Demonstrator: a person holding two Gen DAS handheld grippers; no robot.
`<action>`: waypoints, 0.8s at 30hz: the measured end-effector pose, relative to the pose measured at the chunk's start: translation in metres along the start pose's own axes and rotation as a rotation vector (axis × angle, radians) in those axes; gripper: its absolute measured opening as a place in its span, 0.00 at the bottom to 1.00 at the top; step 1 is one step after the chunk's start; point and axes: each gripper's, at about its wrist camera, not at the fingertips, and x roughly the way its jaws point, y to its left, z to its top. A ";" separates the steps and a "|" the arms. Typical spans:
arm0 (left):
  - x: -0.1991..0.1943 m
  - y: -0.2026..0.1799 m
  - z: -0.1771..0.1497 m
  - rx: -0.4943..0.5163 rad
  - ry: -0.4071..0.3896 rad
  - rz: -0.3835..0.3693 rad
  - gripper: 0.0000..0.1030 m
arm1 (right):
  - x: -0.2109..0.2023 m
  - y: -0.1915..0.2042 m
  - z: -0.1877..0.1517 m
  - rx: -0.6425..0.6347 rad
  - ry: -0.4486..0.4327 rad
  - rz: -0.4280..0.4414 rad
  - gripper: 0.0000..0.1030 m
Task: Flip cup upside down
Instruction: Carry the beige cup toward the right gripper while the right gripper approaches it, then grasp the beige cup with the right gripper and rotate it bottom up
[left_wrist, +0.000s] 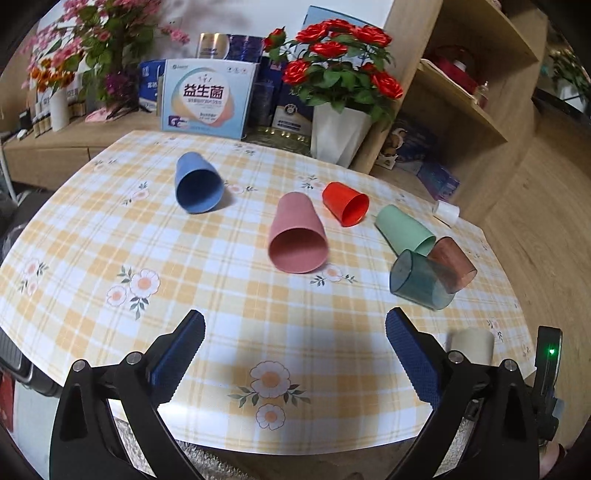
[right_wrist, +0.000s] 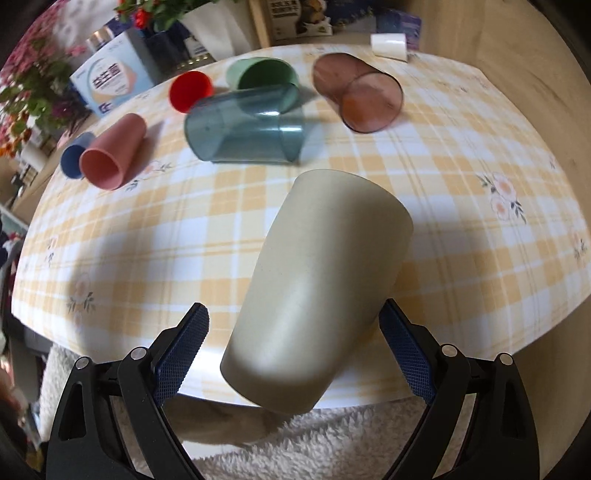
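A beige cup (right_wrist: 317, 291) stands upside down and tilted between the fingers of my right gripper (right_wrist: 295, 321), at the near edge of the checked table (right_wrist: 461, 192). The jaws are wide open; the right pad (right_wrist: 402, 347) is next to the cup and the left pad is clear of it. The cup also shows at the right in the left wrist view (left_wrist: 474, 345). My left gripper (left_wrist: 295, 325) is open and empty above the table's near edge.
Several cups lie on their sides: blue (left_wrist: 197, 184), pink (left_wrist: 297, 236), red (left_wrist: 345, 203), green (left_wrist: 404, 229), clear teal (left_wrist: 419, 280) and clear brown (left_wrist: 452, 264). A white roll (left_wrist: 447, 212) lies at the far right edge. Boxes, flower pots and a shelf stand behind.
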 end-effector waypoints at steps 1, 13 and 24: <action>0.001 0.001 0.000 -0.007 0.000 0.001 0.93 | 0.001 -0.001 -0.001 0.004 0.003 0.003 0.87; 0.005 -0.005 -0.008 -0.011 0.002 0.008 0.93 | 0.011 -0.003 -0.002 -0.029 0.045 0.040 0.68; 0.002 -0.015 -0.011 0.005 0.002 0.001 0.93 | 0.002 -0.013 -0.014 -0.023 0.044 0.066 0.68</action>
